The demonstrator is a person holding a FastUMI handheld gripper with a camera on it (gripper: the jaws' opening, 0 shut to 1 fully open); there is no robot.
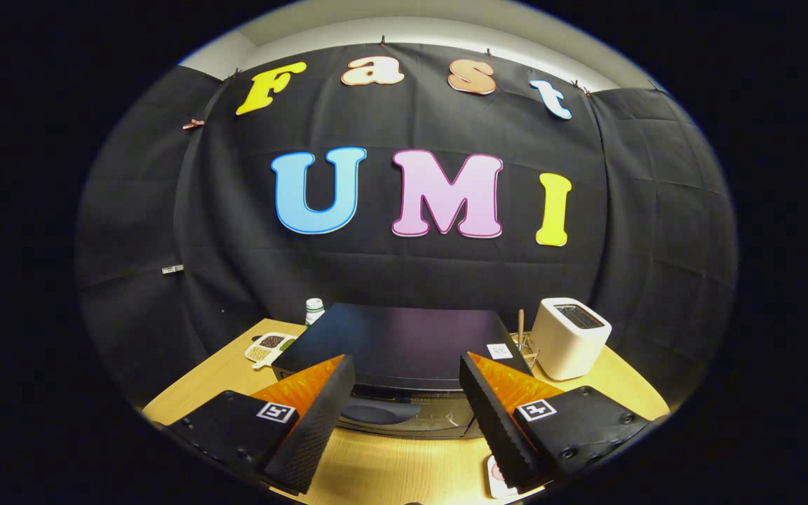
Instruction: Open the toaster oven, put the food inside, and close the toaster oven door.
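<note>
A black toaster oven [404,347] stands on the wooden table [186,389] just ahead of my fingers, seen from above and in front. Its door looks shut, with the dark handle [379,412] showing low on the front face between the two fingers. My gripper [407,372] hangs above the table in front of the oven, open wide, with nothing between its black and orange fingers [320,414]. A small white item with a red mark [496,477] lies on the table under the right finger, mostly hidden.
A white pop-up toaster [572,337] stands right of the oven, with a wire holder and a wooden stick [522,335] between them. Left of the oven lie a white sectioned dish of beans [269,346] and a small white bottle [314,308].
</note>
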